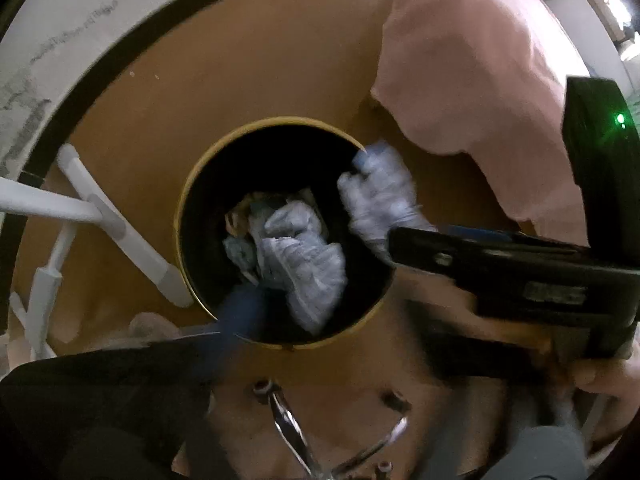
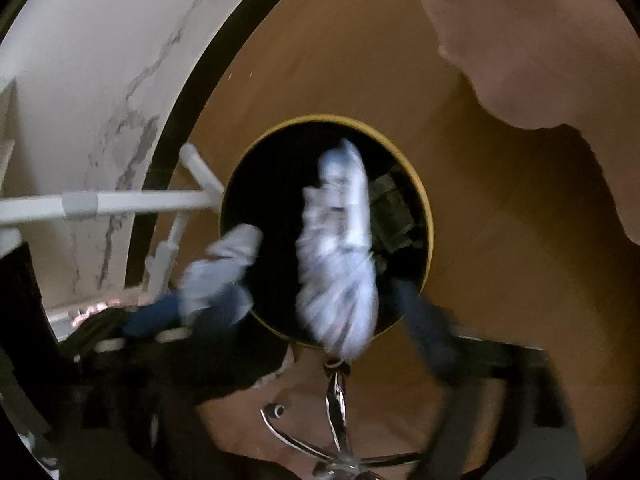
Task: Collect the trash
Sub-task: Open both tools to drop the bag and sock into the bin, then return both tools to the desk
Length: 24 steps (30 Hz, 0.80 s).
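Gently pinch at the bulk: soft, featherweight wad (image 1: 300,260) inside the bin (image 1: 280,119), second wad (image 1: 380,200) at its rim, left hand-held gripper (image 1: 320,296) and right hand-held gripper (image 2: 320,292) both spread open above it.

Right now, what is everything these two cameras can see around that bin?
bin: one, black with a yellow rim, centre of the floor
paper wads: two, pale blue-white, blurred, at the bin's mouth; the second at its rim
older trash: count unclear, mixed colours, bottom of the bin
tube frame: one, white, left of the bin
chair base: one, chrome with castors, near edge
cloth: one, pink, upper right
floor: brown
wall: white, marbled, black skirting
left tool: black, blue fingers, open over the bin
right tool: same colours, open over the bin
hand: one visible, holding the right tool
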Tool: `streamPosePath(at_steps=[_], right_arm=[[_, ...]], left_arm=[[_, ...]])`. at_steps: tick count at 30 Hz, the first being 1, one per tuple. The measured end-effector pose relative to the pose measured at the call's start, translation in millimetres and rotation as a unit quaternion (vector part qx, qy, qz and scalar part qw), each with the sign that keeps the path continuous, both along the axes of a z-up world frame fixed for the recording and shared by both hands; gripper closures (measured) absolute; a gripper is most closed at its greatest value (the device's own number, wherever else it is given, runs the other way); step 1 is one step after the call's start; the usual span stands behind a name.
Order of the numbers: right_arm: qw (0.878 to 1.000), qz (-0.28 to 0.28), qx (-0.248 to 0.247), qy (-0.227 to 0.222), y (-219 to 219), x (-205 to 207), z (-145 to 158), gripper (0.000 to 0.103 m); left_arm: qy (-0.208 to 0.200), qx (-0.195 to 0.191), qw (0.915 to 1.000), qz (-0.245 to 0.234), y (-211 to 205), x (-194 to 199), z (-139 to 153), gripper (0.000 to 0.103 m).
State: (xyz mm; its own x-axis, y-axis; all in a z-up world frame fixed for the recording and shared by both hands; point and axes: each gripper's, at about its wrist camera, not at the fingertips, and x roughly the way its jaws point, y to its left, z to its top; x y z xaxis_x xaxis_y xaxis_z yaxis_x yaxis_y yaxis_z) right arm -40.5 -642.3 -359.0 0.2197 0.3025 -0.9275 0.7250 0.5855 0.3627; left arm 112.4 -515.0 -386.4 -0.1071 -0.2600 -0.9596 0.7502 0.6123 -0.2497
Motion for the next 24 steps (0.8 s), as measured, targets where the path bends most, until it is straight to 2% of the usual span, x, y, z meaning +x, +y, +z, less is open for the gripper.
streamPosePath(at_steps=[1,4,7,9,11,13,15,17,20,23,24], right_arm=[[1.000,-0.008,-0.004,-0.004,-5,-4,3,0.012],[0.998,-0.052,-0.012,-0.020,-22,-20,23,0.012],[0.991,-0.097,-0.082,-0.047,-41,-41,72,0.012],[0.980,-0.120,-0.148,-0.063,-49,-54,114,0.012],[0.960,-0.149,-0.217,-0.091,-55,-69,161,0.007],[0.930,-0.177,-0.296,-0.123,-54,-82,211,0.007],[0.909,-0.185,-0.342,-0.148,-46,-85,248,0.007],[0.897,-0.169,-0.366,-0.182,-31,-79,279,0.007],[0.883,-0.107,-0.399,-0.225,13,-52,316,0.007],[0.871,-0.004,-0.418,-0.258,68,-7,339,0.007],[0.867,0.050,-0.417,-0.267,94,19,345,0.007]], left_arm=[[-0.012,-0.010,0.9999,0.003,0,-2,2,0.006],[0.013,-0.017,0.9997,-0.012,-1,-13,1,0.006],[0.012,-0.049,0.9979,-0.041,-7,-39,25,0.006],[-0.020,-0.096,0.9923,-0.076,-11,-63,61,0.006],[-0.062,-0.151,0.9778,-0.131,-12,-92,110,0.006],[-0.093,-0.207,0.9550,-0.191,1,-118,169,0.006],[-0.124,-0.253,0.9373,-0.205,29,-125,223,0.006],[-0.143,-0.291,0.9284,-0.182,66,-112,268,0.006],[-0.177,-0.309,0.9286,-0.104,143,-67,320,0.006],[-0.247,-0.286,0.9259,0.009,235,-12,353,0.006],[-0.284,-0.259,0.9214,0.059,271,9,359,0.006]])
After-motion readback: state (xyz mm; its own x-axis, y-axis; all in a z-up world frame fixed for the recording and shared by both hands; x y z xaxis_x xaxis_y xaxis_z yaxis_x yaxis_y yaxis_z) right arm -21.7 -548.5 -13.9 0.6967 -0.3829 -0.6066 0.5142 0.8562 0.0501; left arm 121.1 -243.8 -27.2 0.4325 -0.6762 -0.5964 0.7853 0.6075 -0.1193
